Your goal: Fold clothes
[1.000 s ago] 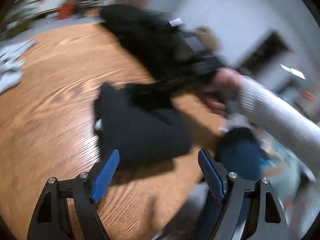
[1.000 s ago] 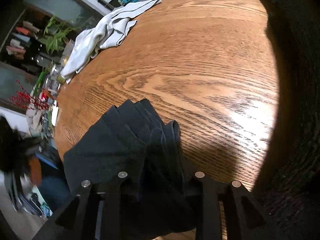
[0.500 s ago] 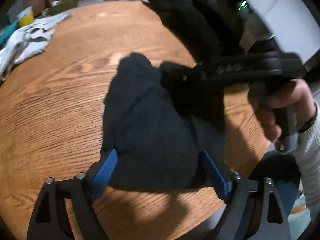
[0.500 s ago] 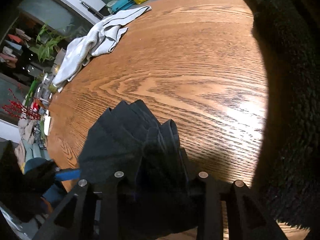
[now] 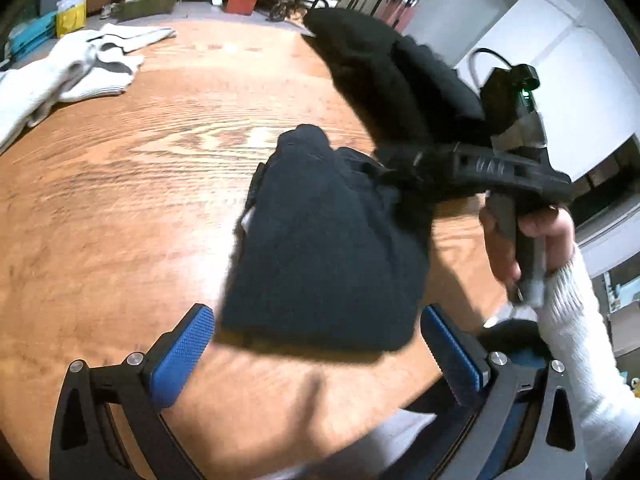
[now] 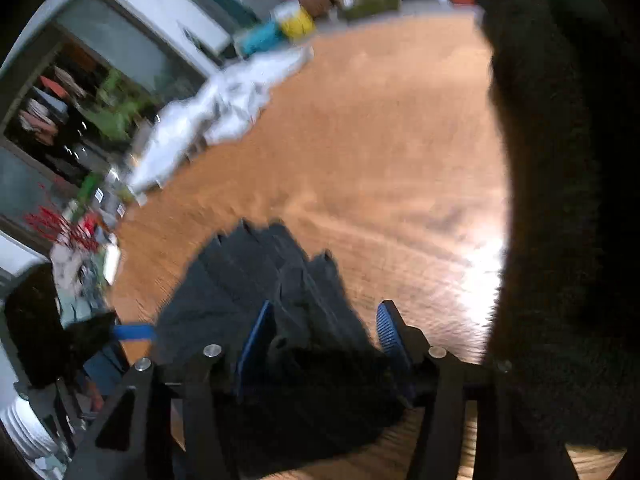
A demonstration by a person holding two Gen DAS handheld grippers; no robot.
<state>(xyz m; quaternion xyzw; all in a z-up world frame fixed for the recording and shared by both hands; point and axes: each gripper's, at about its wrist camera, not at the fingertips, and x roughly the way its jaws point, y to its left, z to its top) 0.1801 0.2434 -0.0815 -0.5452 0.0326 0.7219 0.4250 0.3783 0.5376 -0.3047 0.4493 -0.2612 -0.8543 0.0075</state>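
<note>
Left tool [image 5: 316, 354]: your jaws are spread wide, empty, flanking the folded dark garment [image 5: 328, 248] on the worktop [image 5: 120, 200].
Right tool [image 6: 320, 336]: parted around the garment's edge; whether it grips, you cannot tell.

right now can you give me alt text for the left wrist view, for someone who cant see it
A folded dark garment lies on a round wooden table, just ahead of the open left gripper with its blue pads. The right gripper, held in the person's right hand, reaches into the garment's far edge; crumpled white clothes lie at the far left.
</note>
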